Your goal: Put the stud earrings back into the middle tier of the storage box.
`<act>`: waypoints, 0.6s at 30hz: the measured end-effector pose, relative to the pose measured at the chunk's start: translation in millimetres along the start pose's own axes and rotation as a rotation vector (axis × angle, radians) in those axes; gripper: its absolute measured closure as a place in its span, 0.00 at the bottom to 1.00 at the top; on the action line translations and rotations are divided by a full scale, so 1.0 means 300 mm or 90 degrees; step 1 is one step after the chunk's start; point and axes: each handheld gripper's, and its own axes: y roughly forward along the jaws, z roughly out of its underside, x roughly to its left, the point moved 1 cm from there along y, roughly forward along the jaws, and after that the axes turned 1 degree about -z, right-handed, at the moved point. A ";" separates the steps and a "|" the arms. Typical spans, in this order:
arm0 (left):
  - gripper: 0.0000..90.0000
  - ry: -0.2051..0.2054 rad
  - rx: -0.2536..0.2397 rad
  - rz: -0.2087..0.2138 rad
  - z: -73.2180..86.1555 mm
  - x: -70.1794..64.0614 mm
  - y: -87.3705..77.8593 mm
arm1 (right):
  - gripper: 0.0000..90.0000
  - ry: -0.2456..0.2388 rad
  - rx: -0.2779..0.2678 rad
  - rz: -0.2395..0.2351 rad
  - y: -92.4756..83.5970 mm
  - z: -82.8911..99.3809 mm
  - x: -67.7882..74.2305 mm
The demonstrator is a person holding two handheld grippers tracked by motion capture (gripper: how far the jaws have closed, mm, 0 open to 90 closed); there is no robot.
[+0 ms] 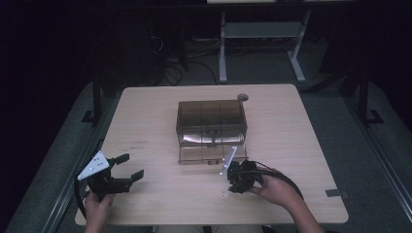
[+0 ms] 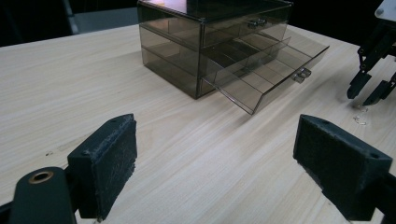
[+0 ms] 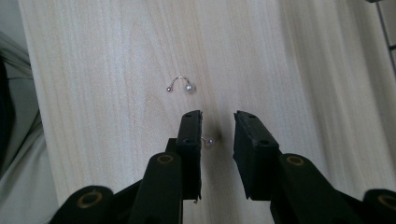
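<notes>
Smoky-brown drawer box (image 1: 211, 127), pale-wood table (image 1: 145, 116)

Near the smoky drawer box (image 1: 212, 127), the left gripper (image 1: 127, 167) was matte black, topped by a pale grey three-cornered plate dotted with small holes, a black cable looping beside it. Its fingers (image 2: 108, 164) were blocky, faced with coarse dark padding, and one arm carried a brass-ringed screw hole. Nearer the box's open drawer, the right gripper (image 3: 218, 133) was black too, with a slim grey plate, brass-ringed pivots, recessed screws in its pads, and a thick black cable.
</notes>
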 end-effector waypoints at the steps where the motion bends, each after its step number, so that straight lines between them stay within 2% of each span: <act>1: 0.14 0.000 0.000 0.000 0.000 0.000 0.000 | 0.80 0.000 0.000 0.000 0.000 0.000 0.000; 5: 0.14 0.000 -0.001 0.000 -0.001 0.001 -0.001 | 0.82 -0.006 0.017 0.002 0.012 -0.006 0.002; 15: 0.14 -0.006 -0.005 0.000 -0.001 0.001 -0.001 | 0.87 -0.018 0.035 0.006 0.025 -0.011 0.005; 18: 0.14 0.000 -0.001 0.000 -0.001 0.002 -0.002 | 0.91 -0.018 0.036 0.003 0.025 -0.012 0.005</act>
